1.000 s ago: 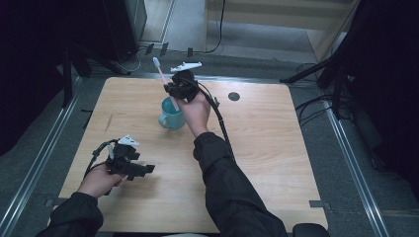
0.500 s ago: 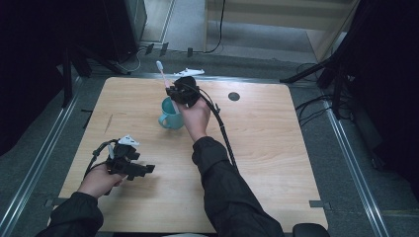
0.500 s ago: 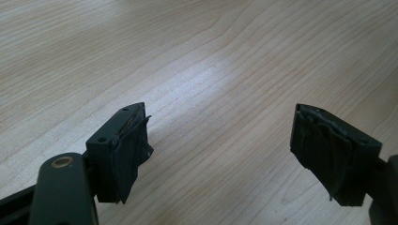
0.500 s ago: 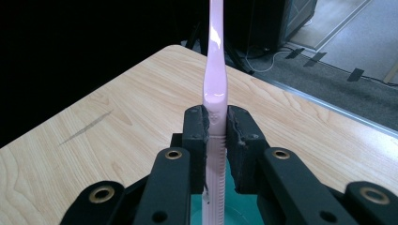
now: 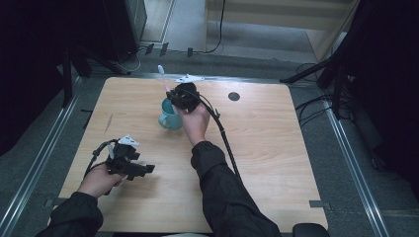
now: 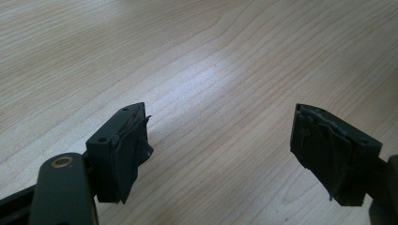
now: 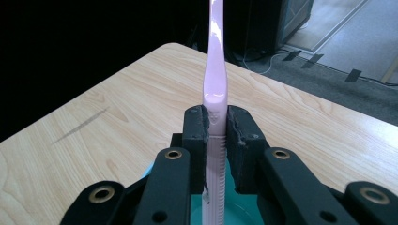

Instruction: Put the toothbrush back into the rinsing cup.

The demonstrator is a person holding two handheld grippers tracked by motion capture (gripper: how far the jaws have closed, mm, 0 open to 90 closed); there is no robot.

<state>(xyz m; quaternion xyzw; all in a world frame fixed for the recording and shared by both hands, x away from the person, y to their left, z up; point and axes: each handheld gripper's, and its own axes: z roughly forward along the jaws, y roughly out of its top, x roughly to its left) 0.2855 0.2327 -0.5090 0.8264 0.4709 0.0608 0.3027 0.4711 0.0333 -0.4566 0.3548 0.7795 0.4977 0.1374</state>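
Since a second ago, the right gripper (image 7: 217, 136) has tipped its clamped pale pink plastic toothbrush (image 7: 214, 79) more upright; the handle's lower end is inside the teal ceramic mug (image 5: 170, 117) directly beneath. Releasing remains. Well apart, the left gripper (image 6: 218, 145) rests wide open, empty, over the light wooden table (image 5: 276, 143).

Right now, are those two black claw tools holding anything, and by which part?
The right gripper clamps a pale pink plastic toothbrush by its ribbed handle, above the teal cup. The left gripper is open, holding nothing.
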